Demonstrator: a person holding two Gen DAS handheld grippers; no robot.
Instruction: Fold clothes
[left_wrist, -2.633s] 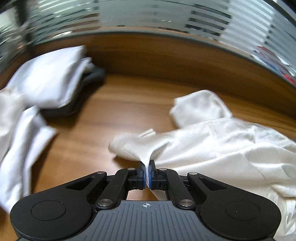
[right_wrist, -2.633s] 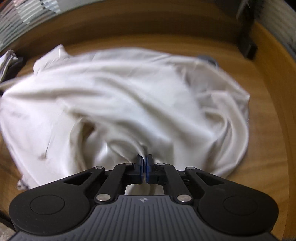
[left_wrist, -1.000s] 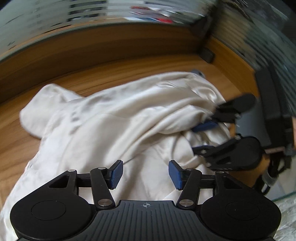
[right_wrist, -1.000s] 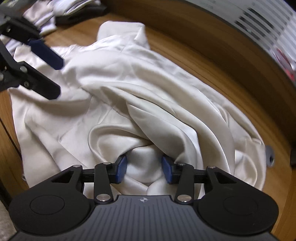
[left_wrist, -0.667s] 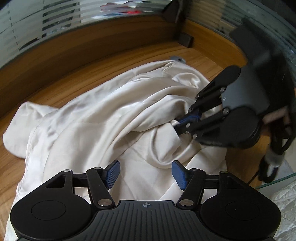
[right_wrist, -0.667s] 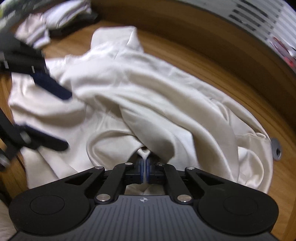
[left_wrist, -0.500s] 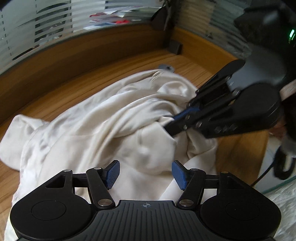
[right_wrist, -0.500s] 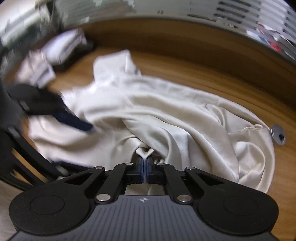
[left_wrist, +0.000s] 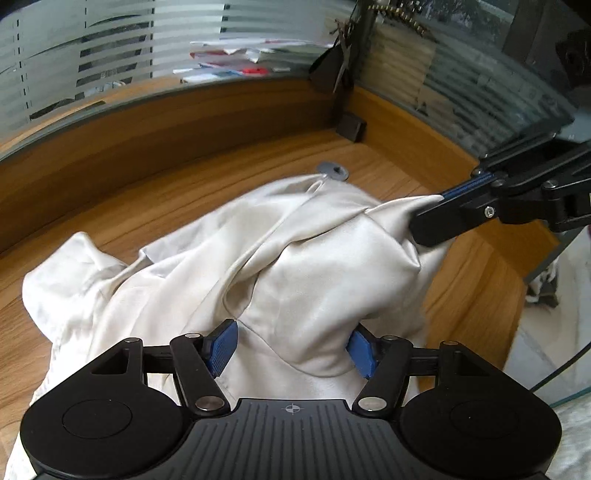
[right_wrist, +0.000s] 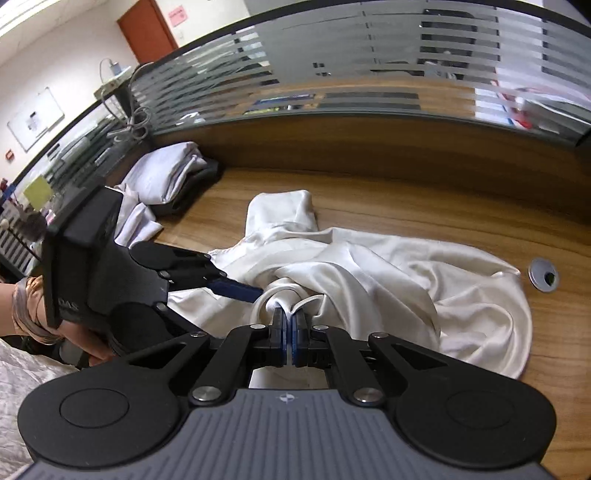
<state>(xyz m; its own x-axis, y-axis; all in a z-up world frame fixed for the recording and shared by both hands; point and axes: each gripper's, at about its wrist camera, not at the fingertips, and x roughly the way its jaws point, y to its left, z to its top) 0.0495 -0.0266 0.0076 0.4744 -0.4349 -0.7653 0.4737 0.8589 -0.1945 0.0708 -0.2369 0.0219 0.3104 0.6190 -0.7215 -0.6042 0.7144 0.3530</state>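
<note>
Cream garment lies crumpled mid-counter, one end near the grommet at the right. Right tongs are clamped on a fold of it, lifting a peak of cloth. Left tongs stand apart, cloth bulging between the pads, not pinched. Folded white stack sits at the counter's far left corner.

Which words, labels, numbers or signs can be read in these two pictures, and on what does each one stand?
"DAS": partly cut letters on the black body of the left tool.
Pink paper sign beside the brown door: too blurred to read.
White wall board: print too small to read.
Nothing else can be read.
</note>
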